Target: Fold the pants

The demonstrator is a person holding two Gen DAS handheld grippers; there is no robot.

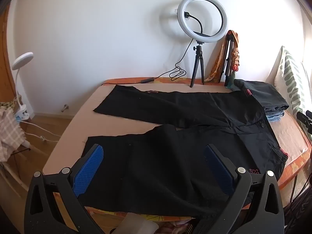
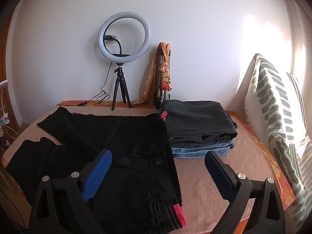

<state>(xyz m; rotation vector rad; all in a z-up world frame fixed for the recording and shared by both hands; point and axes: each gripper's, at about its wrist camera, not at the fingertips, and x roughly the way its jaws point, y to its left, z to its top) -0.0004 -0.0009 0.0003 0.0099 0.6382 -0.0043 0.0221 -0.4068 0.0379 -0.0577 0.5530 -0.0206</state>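
I have the black pants (image 1: 175, 128) spread flat on the bed (image 1: 81, 117), legs running toward the far-left end and the waistband at the right, with its red-trimmed corner nearest my right side. My left tool (image 1: 154, 158) hangs over the near leg with its blue pads spread wide and nothing between them. My right tool (image 2: 158, 167) is just as wide, straddling the waistband edge (image 2: 171, 167) near the button (image 2: 158, 161), also holding nothing.

No fold looks started, so I judge the first step is lifting the near leg and waist over onto the far leg. My worries:

- The two legs overlap slightly at the crotch. If I pinch there I may catch both layers and drag the far leg out of line.
- The fabric looks thin and limp. A shallow bite could slip out mid-lift and leave a crooked crease.
- If the two tools rise unevenly, the leg will twist.
- The folded clothes stack (image 2: 198, 128) sits touching or just beside the waistband. A wide sweep on the right could topple it.
- The ring light tripod (image 1: 198, 68) stands just beyond the far leg. Overshooting the fold could knock it.
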